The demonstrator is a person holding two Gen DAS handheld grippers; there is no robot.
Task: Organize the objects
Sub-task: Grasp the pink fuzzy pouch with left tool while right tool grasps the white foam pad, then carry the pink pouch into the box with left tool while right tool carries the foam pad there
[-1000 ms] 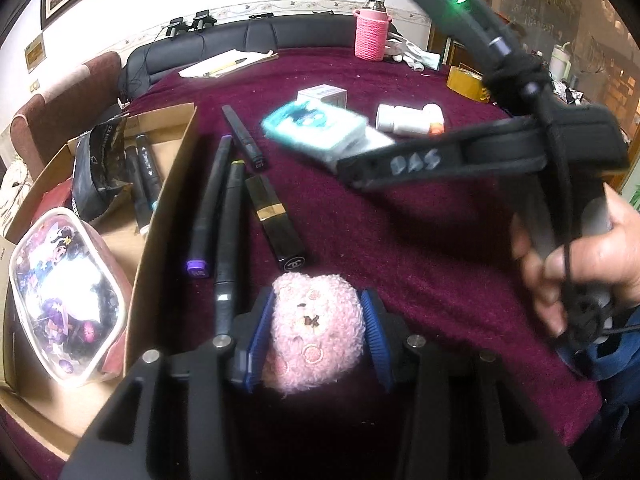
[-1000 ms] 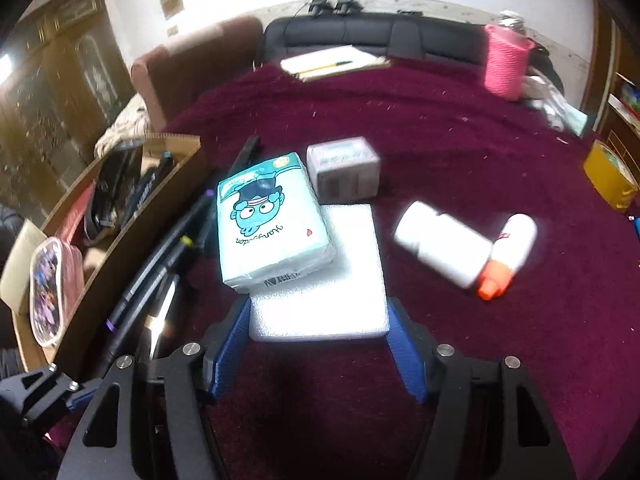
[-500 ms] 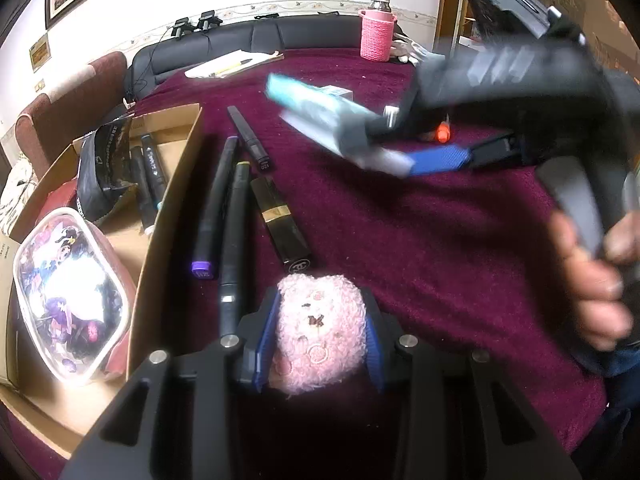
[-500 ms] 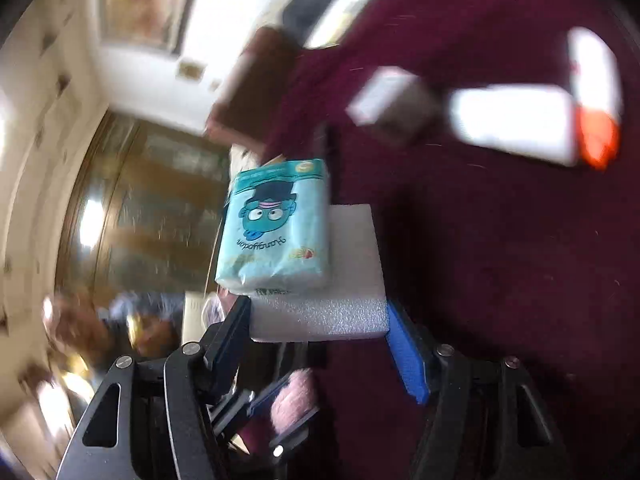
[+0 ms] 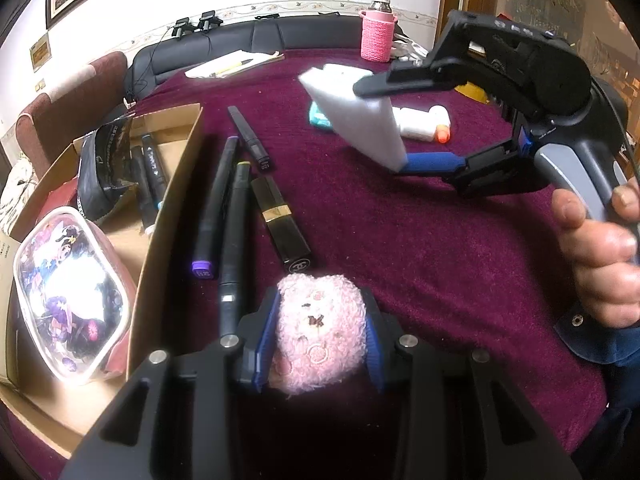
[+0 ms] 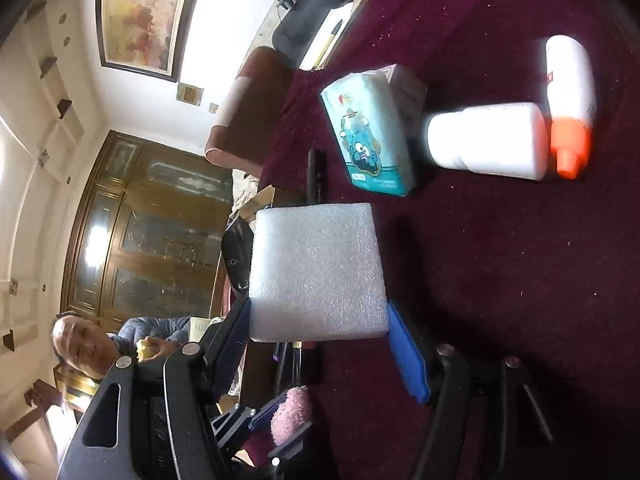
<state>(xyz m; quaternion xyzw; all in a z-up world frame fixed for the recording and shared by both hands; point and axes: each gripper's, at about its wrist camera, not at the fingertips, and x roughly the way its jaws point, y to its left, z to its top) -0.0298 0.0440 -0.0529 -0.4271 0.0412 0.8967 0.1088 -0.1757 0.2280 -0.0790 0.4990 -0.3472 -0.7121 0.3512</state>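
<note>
Maroon tablecloth (image 5: 400, 240) under both tools, left gripper (image 5: 318, 330) clamped around pink plush toy (image 5: 320, 328), right gripper (image 6: 320, 328) tilted, pinching white foam block (image 6: 316, 272) aloft, tissue pack (image 6: 372, 136) just ahead, cardboard box (image 5: 160, 208) left of left gripper.

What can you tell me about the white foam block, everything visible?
The white foam block is a flat, squarish slab with a fine bubbly texture, looking like soft packing foam. The right tool is shut on it, its fingers pressing the two side edges near one end. It is lifted off the maroon tablecloth and tilted steeply. Nothing rests on it; the teal tissue pack lies on the cloth beyond.
</note>
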